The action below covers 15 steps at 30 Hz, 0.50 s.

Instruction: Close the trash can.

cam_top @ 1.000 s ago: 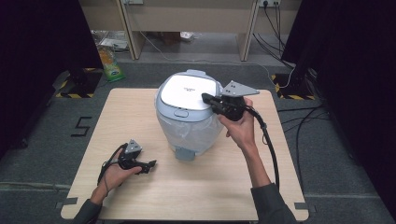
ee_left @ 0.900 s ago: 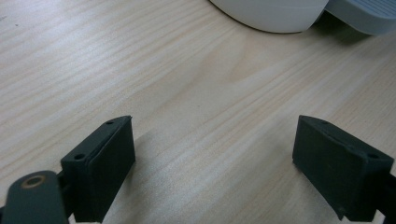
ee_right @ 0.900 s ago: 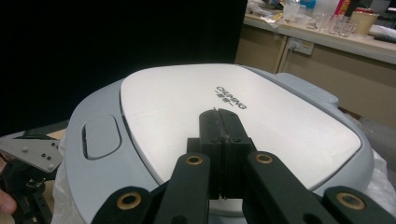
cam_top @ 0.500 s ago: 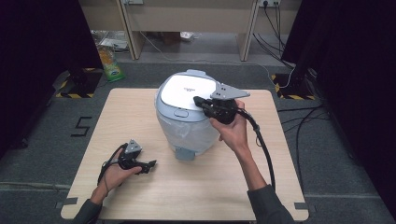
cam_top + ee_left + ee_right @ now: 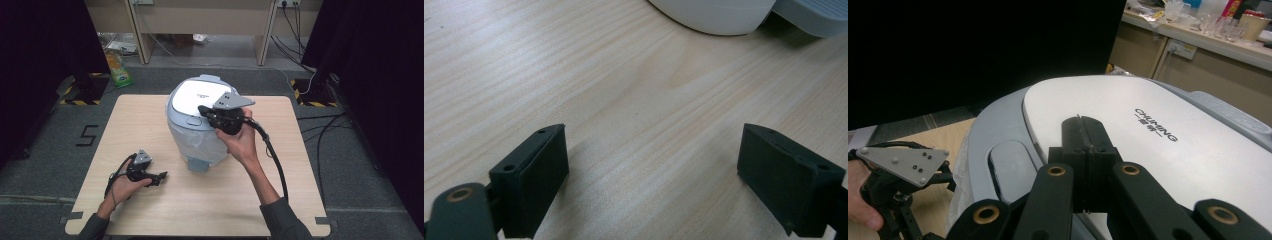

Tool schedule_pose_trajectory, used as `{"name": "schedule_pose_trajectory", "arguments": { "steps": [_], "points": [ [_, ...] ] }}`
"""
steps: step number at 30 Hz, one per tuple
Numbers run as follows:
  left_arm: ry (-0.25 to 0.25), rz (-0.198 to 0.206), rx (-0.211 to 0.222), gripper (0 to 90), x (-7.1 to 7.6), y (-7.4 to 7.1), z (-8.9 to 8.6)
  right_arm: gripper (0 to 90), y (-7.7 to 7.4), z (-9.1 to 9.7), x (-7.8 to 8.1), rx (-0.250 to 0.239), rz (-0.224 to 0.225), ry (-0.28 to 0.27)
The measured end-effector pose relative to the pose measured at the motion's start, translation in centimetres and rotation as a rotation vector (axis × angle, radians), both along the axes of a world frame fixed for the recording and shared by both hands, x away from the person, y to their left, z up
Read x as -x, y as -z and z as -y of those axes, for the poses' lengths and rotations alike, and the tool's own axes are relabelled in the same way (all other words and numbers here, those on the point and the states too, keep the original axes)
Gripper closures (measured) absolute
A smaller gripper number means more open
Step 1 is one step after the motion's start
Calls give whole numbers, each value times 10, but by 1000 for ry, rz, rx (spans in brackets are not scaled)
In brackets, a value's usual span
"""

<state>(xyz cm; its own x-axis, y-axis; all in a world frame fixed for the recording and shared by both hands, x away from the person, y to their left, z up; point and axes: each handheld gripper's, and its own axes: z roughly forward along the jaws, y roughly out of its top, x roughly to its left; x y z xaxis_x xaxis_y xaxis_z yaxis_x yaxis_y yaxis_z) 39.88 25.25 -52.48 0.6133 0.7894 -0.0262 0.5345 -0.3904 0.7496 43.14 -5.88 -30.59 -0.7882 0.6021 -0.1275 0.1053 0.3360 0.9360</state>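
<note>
Pale blue-grey rounded bin with white flat lid (image 5: 200, 122), standing mid-worktop, slightly toward the far edge; grey foot pedal (image 5: 198, 165) at its base facing the person. Plastic liner visible under the rim.

Right gripper (image 5: 204, 110) above the lid, jaws pressed together, nothing between them; in the right gripper view tips (image 5: 1084, 131) over the white lid panel near its printed lettering, contact with the lid not certain. Oval recess in the grey rim (image 5: 1007, 165) just beside the jaws.

Left gripper (image 5: 161, 176) low over the light wooden worktop (image 5: 150, 115) near the front left, well apart from the bin, jaws spread wide, holding nothing; bare wood grain between them (image 5: 649, 150), bin base at the top of that view.
</note>
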Motion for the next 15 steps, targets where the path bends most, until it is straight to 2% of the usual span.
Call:
{"name": "schedule_pose_trajectory", "arguments": {
  "steps": [2, 4, 5, 10, 15],
  "points": [
    [0, 0, 0, 121, 0, 0, 0, 900, 0, -1, 1, 5, 4, 4],
    [0, 0, -2, 121, 0, 0, 0, 900, 1, -3, 2, 44, 3, 12],
    [-1, 0, 0, 121, 0, 0, 0, 900, 3, -4, 2, 40, 21, 8],
    [0, 0, 0, 121, 0, 0, 0, 899, 1, -7, 4, 44, 5, 1],
    [0, 2, 2, 122, 0, 0, 0, 810, 0, 2, 2, 0, -33, 14]
  ]
}}
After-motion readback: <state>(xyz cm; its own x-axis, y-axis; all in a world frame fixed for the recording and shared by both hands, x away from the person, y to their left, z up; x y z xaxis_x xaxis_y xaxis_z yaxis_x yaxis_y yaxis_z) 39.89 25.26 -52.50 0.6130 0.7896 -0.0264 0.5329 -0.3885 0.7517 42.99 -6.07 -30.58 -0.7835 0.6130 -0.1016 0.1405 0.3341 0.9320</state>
